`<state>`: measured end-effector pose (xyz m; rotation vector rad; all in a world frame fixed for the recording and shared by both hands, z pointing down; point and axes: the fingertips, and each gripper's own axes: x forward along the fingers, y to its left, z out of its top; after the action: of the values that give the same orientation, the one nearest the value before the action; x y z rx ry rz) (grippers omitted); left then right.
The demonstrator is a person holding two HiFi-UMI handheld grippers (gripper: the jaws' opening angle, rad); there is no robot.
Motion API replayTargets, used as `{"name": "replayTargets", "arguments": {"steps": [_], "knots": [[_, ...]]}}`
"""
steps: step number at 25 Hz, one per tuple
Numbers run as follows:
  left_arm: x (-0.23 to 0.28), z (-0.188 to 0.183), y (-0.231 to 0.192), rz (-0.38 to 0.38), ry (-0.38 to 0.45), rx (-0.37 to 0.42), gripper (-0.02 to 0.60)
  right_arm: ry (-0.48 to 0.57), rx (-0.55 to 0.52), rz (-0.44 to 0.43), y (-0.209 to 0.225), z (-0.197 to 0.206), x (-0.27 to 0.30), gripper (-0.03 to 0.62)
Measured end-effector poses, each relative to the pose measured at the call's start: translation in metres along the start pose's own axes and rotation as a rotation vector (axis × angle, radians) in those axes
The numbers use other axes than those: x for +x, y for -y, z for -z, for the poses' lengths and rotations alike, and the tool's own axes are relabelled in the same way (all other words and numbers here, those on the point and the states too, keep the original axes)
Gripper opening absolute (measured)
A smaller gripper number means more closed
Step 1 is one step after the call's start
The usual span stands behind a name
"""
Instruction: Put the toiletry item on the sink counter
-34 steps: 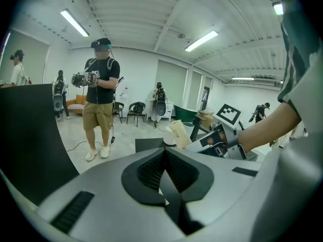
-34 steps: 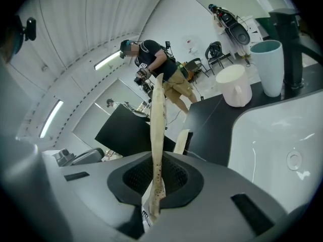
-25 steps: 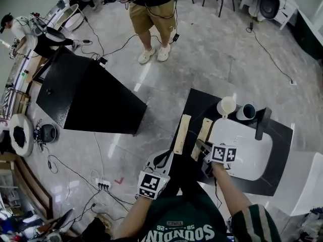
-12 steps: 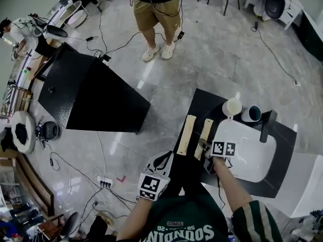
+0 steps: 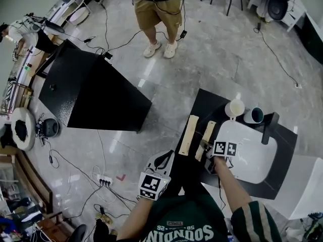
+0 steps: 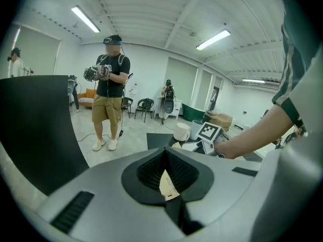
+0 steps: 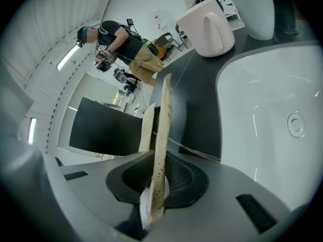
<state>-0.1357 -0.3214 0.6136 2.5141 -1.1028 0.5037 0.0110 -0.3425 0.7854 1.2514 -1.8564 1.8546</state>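
Grey marble floor [image 5: 227,49] fills most of the head view. At far left stands a large black panel [image 5: 91,95], and a person [image 5: 156,9] stands beyond it, at the top of the view.

Low in the centre is my left hand-held gripper [image 5: 161,160], held over the floor, short of the black sink table [image 5: 202,105]. Its own view shows the jaws together, with a small cream slip [image 6: 168,185] pinched at their seam. I cannot tell what the slip is.

On the table's left side lies a long pale stick [image 5: 187,134]. Just to its right is the toiletry item [image 5: 206,133], a matching long, flat, pale piece. My right hand-held gripper [image 7: 154,195] is clamped on its near end, holding it on edge over the black surface, close beside the white basin [image 5: 250,155]. I cannot tell whether it touches the table.

Further right, a white mug [image 5: 235,108] and a second mug [image 5: 253,115] stand behind the basin, then a black faucet [image 5: 269,126].

I judge this to be the placing step. Next I would lower the item flat onto the table and open the jaws, keeping clear of the other stick and the basin rim.
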Motion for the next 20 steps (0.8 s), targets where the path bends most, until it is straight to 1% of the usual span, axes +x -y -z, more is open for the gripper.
{"name": "replayTargets", "arguments": {"steps": [1,3,4,13,20], "knots": [[-0.001,0.0,0.0,0.0,0.0,-0.004,0.011,-0.005,0.011,-0.001,0.0,0.001,0.0,0.061],[-0.001,0.0,-0.001,0.0,0.001,-0.012,0.011,-0.006,0.039,-0.003,0.001,0.003,0.0,0.116],[-0.002,0.0,-0.001,0.001,0.002,-0.016,0.009,-0.004,0.046,-0.002,0.002,0.003,-0.001,0.123],[-0.002,0.007,0.001,0.014,0.008,-0.016,0.011,0.014,0.029,0.009,0.006,0.002,-0.006,0.129],[-0.003,0.006,0.008,0.032,0.014,-0.012,0.011,0.04,0.01,0.042,0.013,0.003,-0.022,0.127]]}}
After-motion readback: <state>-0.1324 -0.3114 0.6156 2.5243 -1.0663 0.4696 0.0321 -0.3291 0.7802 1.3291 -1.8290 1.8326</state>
